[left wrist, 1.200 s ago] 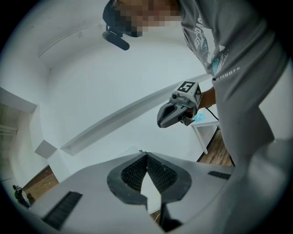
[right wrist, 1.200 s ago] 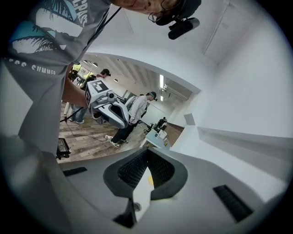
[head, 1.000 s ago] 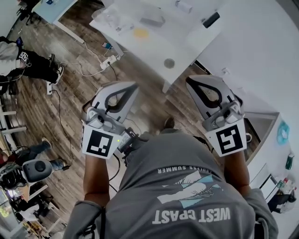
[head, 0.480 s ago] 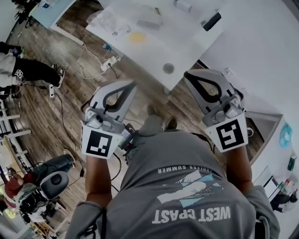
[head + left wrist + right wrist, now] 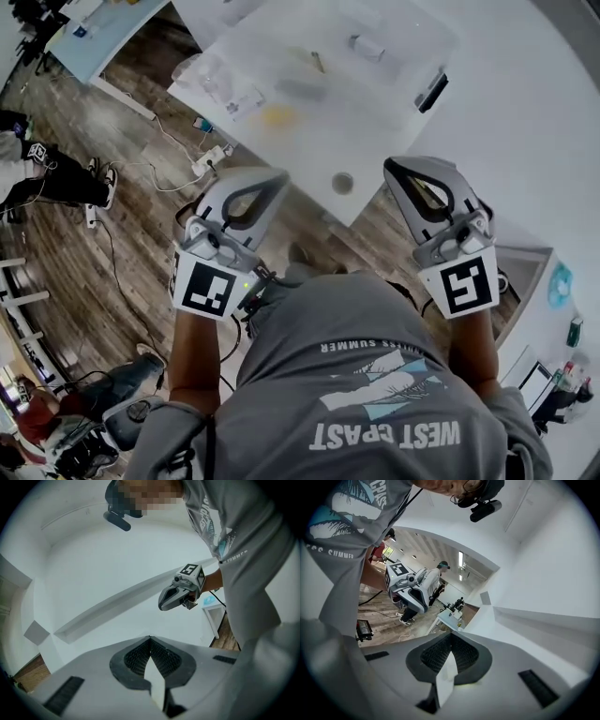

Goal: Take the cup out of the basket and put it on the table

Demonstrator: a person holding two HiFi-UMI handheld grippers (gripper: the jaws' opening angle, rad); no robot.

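Note:
Neither a cup nor a basket can be told for sure in any view. A small round grey object sits near the front edge of the white table. My left gripper is held up over the wooden floor, short of the table, jaws shut and empty. My right gripper hangs level with it by the table's corner, also shut on nothing. In the left gripper view the jaws meet, and the right gripper shows beyond. The right gripper view shows shut jaws and the left gripper.
A clear plastic bin, a black object and several small items lie on the table. Cables and a power strip trail over the wooden floor. People stand at the left. A white wall rises at the right.
The table has come closer and sits lower in the head view. Both grippers keep their raised pose, shut, and have shifted slightly toward the table.

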